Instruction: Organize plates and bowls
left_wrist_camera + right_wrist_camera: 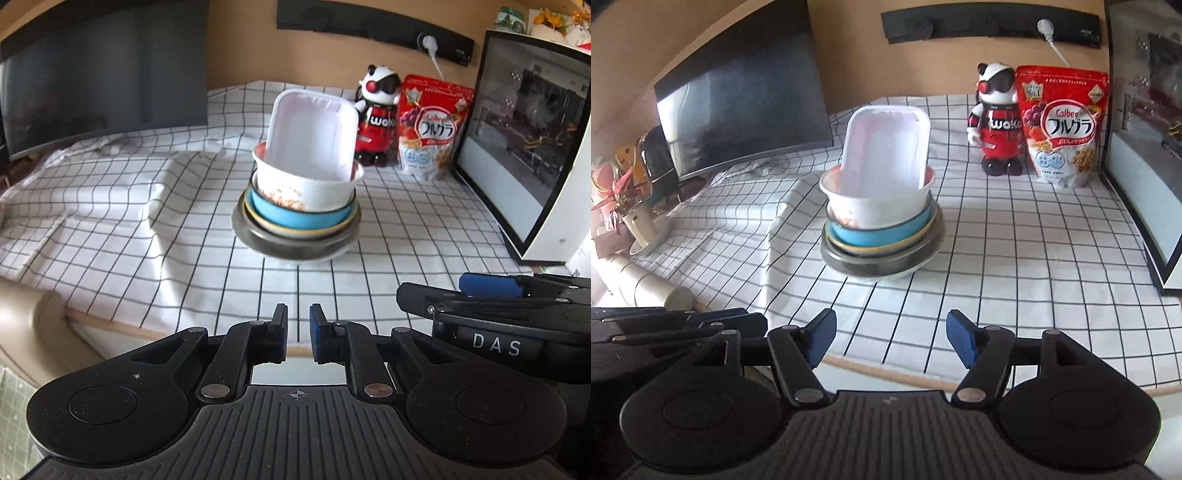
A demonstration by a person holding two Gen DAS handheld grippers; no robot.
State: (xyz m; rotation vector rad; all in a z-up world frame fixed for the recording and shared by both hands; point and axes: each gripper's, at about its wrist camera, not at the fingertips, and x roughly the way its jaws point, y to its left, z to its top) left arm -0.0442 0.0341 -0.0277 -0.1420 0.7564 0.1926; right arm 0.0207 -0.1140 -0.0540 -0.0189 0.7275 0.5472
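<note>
A stack of dishes stands mid-table on the checked cloth: a steel bowl (295, 245) at the bottom, a blue bowl (291, 218), a white bowl with orange pattern (303, 188), and a white rectangular tray (310, 133) leaning upright in it. The stack also shows in the right wrist view (882, 236), with the tray (886, 147) on top. My left gripper (298, 326) is nearly shut and empty, near the table's front edge. My right gripper (891, 339) is open and empty, also near the front edge, well short of the stack.
A robot figurine (376, 118) and a red cereal bag (432, 129) stand behind the stack. A PC case (524, 155) stands at the right, a dark monitor (742, 107) at the back left. A potted plant (631, 206) is at the far left. The cloth is wrinkled left of the stack.
</note>
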